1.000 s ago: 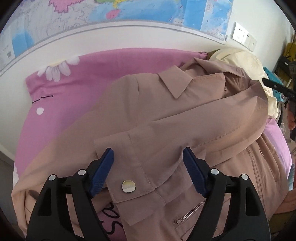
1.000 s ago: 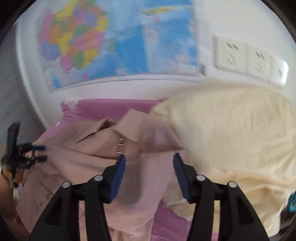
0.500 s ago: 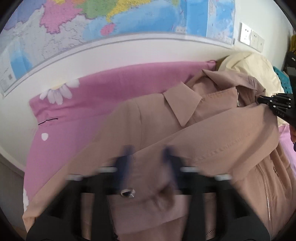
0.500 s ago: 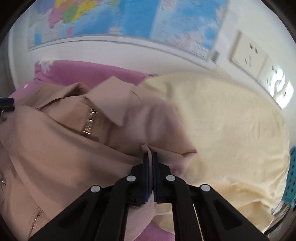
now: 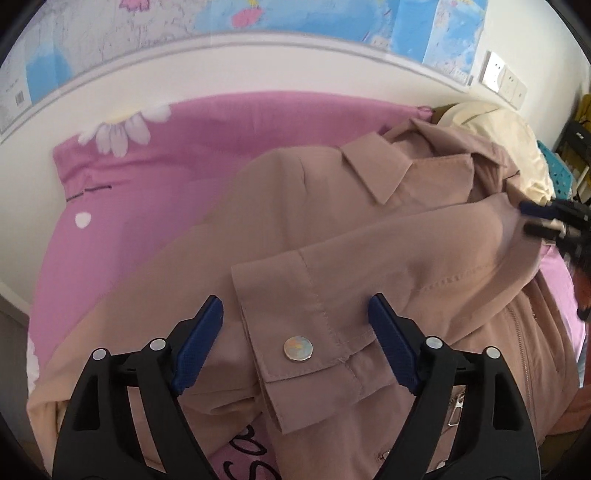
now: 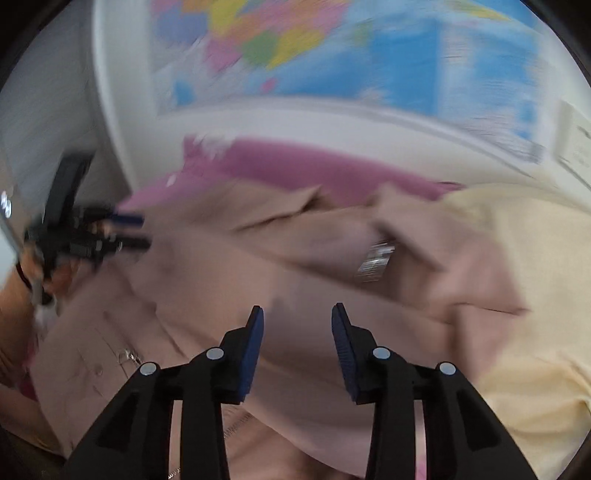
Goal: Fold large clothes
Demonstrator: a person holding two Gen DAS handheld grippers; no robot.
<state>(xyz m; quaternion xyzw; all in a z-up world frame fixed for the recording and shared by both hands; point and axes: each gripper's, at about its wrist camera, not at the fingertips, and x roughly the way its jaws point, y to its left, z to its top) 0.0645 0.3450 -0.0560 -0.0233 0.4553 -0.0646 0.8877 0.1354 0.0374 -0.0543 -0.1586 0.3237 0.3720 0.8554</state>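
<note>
A tan jacket (image 5: 332,206) lies spread on a pink bedsheet (image 5: 155,177), collar toward the wall, one sleeve folded across its front. The sleeve cuff (image 5: 295,325) with a metal snap button (image 5: 297,349) lies between the fingers of my left gripper (image 5: 295,328), which is open and holds nothing. My right gripper (image 6: 297,332) is open just above the jacket (image 6: 295,258) near its shoulder; that view is blurred. The right gripper also shows in the left wrist view (image 5: 543,219), at the sleeve's far end. The left gripper shows in the right wrist view (image 6: 125,230).
A cream garment (image 6: 517,295) is heaped at the right of the jacket, also visible in the left wrist view (image 5: 495,122). A world map (image 5: 258,22) and wall sockets (image 5: 502,75) are on the white wall behind the bed. A teal crate (image 5: 557,173) stands at far right.
My right gripper was shut on the jacket's shoulder fabric half a second ago and has let go and opened. My left gripper closed toward the cuff, then opened again. The sleeve now lies across the front.
</note>
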